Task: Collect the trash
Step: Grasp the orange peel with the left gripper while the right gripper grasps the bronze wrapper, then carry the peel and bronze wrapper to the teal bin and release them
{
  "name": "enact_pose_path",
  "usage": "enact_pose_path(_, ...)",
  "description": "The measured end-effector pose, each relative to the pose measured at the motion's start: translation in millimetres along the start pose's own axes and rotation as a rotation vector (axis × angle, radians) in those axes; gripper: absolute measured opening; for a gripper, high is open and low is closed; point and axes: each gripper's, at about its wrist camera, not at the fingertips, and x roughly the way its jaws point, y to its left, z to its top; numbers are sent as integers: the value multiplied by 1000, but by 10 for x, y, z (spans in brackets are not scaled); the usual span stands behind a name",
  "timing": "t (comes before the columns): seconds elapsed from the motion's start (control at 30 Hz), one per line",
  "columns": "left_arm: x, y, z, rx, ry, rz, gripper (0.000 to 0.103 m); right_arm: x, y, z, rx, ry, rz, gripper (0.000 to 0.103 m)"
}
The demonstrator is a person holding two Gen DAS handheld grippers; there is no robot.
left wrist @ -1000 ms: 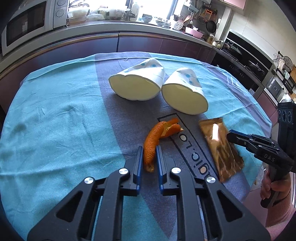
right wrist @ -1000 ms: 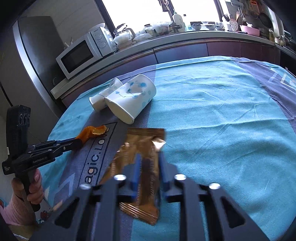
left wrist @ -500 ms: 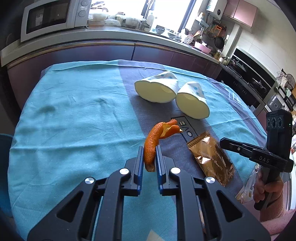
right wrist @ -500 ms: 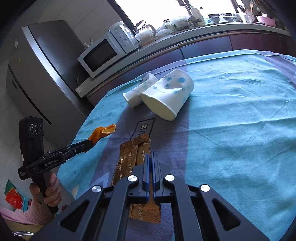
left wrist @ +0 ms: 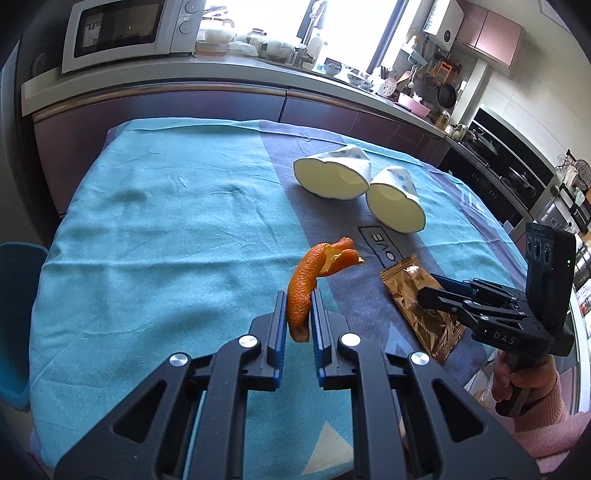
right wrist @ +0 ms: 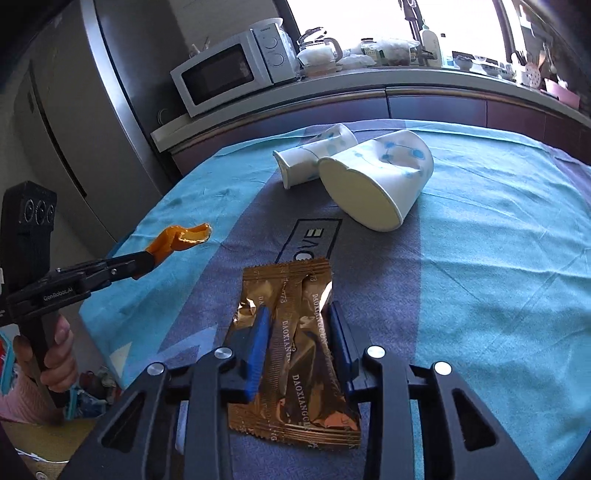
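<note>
My left gripper [left wrist: 298, 310] is shut on a curled orange peel [left wrist: 306, 280] and holds it in the air above the teal tablecloth [left wrist: 166, 240]. In the right wrist view the peel [right wrist: 181, 236] sticks out of the left gripper [right wrist: 144, 262] near the table's left edge. A gold snack wrapper [right wrist: 295, 347] lies flat on the cloth's grey stripe. My right gripper [right wrist: 298, 325] straddles it, its jaws opening and its blue pads apart on either side of the wrapper's middle. Two dotted paper cups [left wrist: 332, 177] [left wrist: 397, 203] lie on their sides further back.
A kitchen counter with a microwave [left wrist: 125, 33] runs behind the table. A blue seat [left wrist: 14, 314] stands off the table's left side. Bags and clutter [right wrist: 88, 387] sit on the floor below the near left corner. A person's hand [left wrist: 517, 380] grips the right handle.
The left gripper has carried the peel up and leftward, away from the cups. The right jaws, shut over the wrapper half a second ago, now stand apart astride it.
</note>
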Motion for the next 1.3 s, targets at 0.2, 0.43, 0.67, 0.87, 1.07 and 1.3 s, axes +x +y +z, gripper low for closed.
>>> enact_pose_path(0.2, -53, 74, -28, -20, -10, 14, 13, -18, 38, 21, -12, -16, 24, 16)
enact_pose_path(0.43, -219, 192, -71, -44, -41, 39, 13, -50, 175, 212, -24, -52, 120, 14)
enact_pose_path(0.67, -450, 372, -126, -82, -80, 84, 13, 87, 541, 455, -85, -50, 203, 14)
enact_pose_path(0.87, -725, 612, -182, -149, -129, 137, 13, 260, 942, 671, -162, -38, 272, 14)
enact_pose_path(1.07, -999, 906, -266, -224, -173, 208, 13, 438, 1377, 866, -258, -23, 331, 14)
enact_pose_path(1.3, -1262, 1212, -366, -299, -217, 280, 13, 633, 1854, 1016, -351, 9, 389, 14)
